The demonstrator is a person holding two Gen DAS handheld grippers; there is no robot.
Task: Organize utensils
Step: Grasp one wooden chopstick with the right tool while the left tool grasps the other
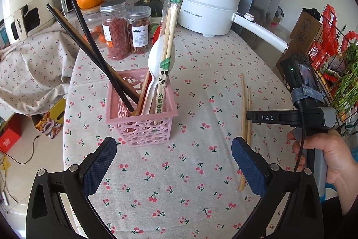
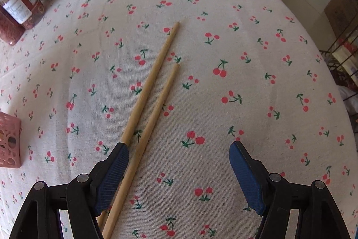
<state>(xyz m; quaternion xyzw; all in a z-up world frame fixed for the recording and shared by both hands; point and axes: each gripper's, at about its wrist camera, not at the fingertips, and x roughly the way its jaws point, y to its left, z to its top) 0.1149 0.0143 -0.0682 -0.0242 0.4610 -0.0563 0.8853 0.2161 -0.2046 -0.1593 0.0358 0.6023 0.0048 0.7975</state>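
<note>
**Two loose chopsticks awaiting pickup beside the filled basket**

Left wrist view. The left gripper [image 1: 173, 149] stood wide and empty above the worktop [image 1: 179, 183], with the pink basket [image 1: 142, 118] just ahead of its fingertips. The basket already held black chopsticks [image 1: 94, 50], a white spoon [image 1: 156, 64] and a wrapped pair [image 1: 171, 37], all leaning upright. To the right, well apart from the basket, two bare wooden chopsticks [image 1: 244, 118] lay flat on the cloth. The right gripper [image 1: 250, 116], seen side-on in a hand [image 1: 329, 153], hung directly over them; whether it touched them could not be told from this view.

Right wrist view. The right gripper [image 2: 179, 169] pointed steeply down with its jaws wide and nothing clamped. The chopsticks [image 2: 152, 91] lay side by side, nearly parallel, one reaching farther forward than the other. Both ran close by the left fingertip [image 2: 114, 174]: the shorter-reaching stick passed inside the gap, while the other disappeared behind that finger. A corner of the basket [image 2: 10, 145] showed at the left edge.

Step in hand, as judged: the approach to pick up the last loose pair. The next move would call for shifting the gripper leftward so both sticks lay between the pads, then closing on them together before carrying them to the basket.
</note>
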